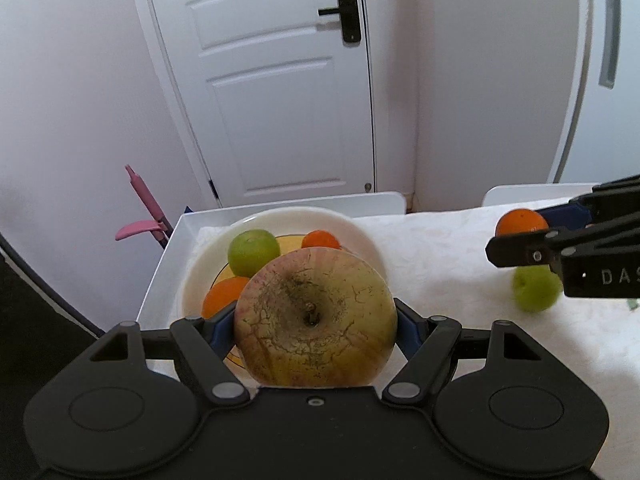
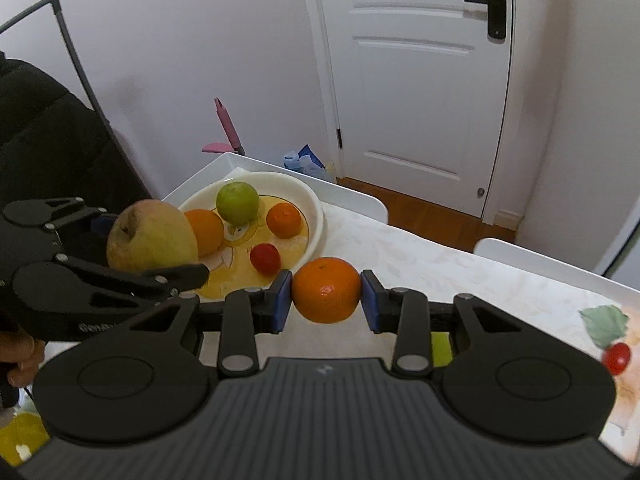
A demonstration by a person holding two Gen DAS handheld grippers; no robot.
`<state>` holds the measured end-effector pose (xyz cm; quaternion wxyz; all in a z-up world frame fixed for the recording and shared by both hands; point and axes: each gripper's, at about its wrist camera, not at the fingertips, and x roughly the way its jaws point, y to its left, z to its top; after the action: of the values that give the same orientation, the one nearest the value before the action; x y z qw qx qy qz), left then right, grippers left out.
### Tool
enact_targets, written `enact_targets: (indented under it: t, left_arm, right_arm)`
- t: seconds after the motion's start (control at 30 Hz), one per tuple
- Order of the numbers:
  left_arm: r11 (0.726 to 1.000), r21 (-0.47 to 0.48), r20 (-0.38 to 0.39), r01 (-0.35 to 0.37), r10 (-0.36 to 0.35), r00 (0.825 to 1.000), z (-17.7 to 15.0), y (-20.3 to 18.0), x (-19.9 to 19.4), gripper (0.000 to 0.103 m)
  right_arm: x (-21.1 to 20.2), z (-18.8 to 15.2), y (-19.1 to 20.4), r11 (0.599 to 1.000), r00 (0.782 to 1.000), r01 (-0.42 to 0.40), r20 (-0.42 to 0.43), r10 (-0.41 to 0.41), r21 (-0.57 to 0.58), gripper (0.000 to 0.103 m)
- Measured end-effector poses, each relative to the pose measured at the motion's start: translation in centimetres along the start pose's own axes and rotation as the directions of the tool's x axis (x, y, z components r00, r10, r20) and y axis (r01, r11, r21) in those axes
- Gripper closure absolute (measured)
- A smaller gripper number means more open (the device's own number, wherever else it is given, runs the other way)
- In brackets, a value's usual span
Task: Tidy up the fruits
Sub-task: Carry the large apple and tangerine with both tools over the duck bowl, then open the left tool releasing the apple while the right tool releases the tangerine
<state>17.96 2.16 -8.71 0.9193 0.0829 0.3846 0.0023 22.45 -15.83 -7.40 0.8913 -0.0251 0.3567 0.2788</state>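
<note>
Left wrist view: left gripper (image 1: pixel 315 326) clamps large apple (image 1: pixel 315 318) above near rim of plate (image 1: pixel 360 236). Right gripper (image 2: pixel 326 295) pinches orange (image 2: pixel 326 290) just off plate's right edge, over bare tablecloth (image 2: pixel 440 268). Green fruit (image 1: pixel 536 288) well right of plate.

black tongs (image 2: pixel 326 300), blue pads (image 2: pixel 283 300)

A white patterned table (image 2: pixel 440 264) carries a white plate (image 2: pixel 316 216) of fruit, with a green fruit (image 1: pixel 534 290) and a cherry tomato (image 2: pixel 617 358) lying well right of the plate.
</note>
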Motion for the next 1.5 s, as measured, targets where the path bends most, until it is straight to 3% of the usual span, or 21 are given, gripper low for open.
enact_targets:
  t: [0.33,0.77,0.9,1.23,1.5]
  left_arm:
    - [0.995,0.098,-0.022,0.007,-0.005,1.000,0.2,1.4,5.0,0.024]
    - [0.980,0.199,-0.006,0.001,0.000,1.000,-0.6,-0.3,5.9,0.021]
    - [0.984,0.176,0.032,0.008,-0.014,0.999,-0.4,0.3,4.8,0.005]
    - [0.999,0.048,0.027,-0.007,0.005,1.000,-0.9,3.4,3.0,0.004]
    - [0.999,-0.049,0.003,-0.015,0.015,1.000,-2.3,5.5,2.0,0.004]
  right_arm:
    - [4.4,1.4,1.2,0.999,1.000,0.016,-0.027,-0.015,0.031,0.052]
    - [5.7,1.8,1.0,0.998,0.998,0.036,-0.046,-0.034,0.049,0.052]
    - [5.7,2.1,1.2,0.999,0.999,0.029,-0.044,-0.027,0.041,0.052]
    - [6.6,3.6,2.7,1.000,0.999,-0.012,-0.040,0.012,-0.007,0.052]
    - [10.1,4.3,3.3,1.000,0.999,-0.020,-0.037,0.021,0.020,0.052]
